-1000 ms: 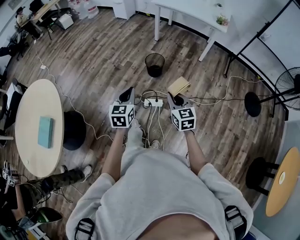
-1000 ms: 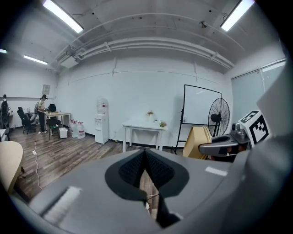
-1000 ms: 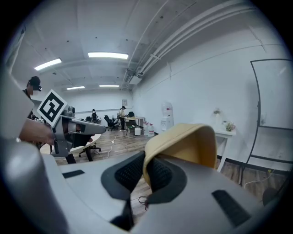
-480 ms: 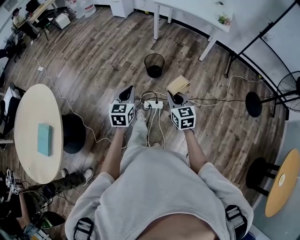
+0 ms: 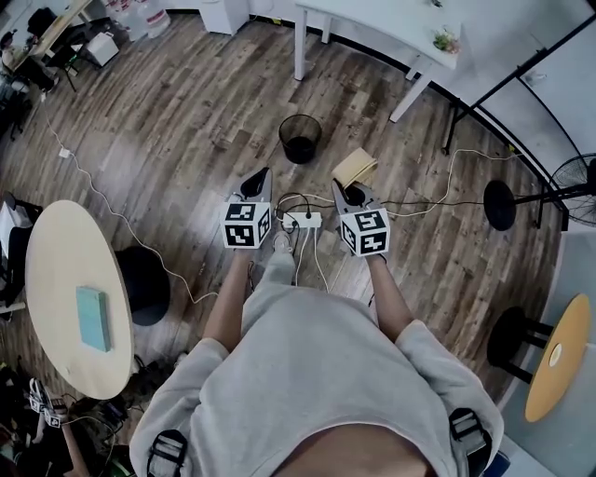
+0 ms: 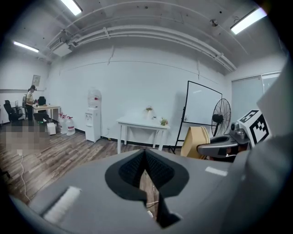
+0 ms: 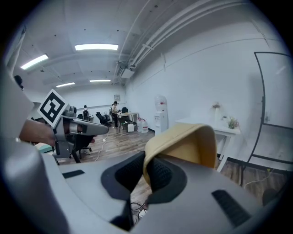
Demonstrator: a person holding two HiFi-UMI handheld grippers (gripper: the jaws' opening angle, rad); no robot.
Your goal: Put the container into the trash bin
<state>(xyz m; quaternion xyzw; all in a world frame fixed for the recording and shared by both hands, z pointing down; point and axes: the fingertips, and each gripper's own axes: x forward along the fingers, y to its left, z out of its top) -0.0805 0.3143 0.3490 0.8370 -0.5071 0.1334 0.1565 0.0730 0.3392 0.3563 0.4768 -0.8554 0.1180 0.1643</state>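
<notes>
A tan paper container (image 5: 356,168) hangs from my right gripper (image 5: 351,191), whose jaws are shut on its rim; in the right gripper view the container (image 7: 183,144) curls up from between the pads. My left gripper (image 5: 261,182) is held level beside it, shut with nothing between its jaws (image 6: 145,167). The black mesh trash bin (image 5: 300,138) stands on the wooden floor just ahead, between and beyond the two grippers. From the left gripper view I see the container (image 6: 194,141) and the right gripper (image 6: 224,147) off to the right.
A white power strip (image 5: 303,220) with cables lies on the floor under the grippers. A white table (image 5: 372,28) stands beyond the bin. A round table (image 5: 65,298) with a teal book is at left, a fan base (image 5: 499,205) at right.
Both grippers and the person have moved forward across the floor toward the trash bin. The container stays in the right gripper.
</notes>
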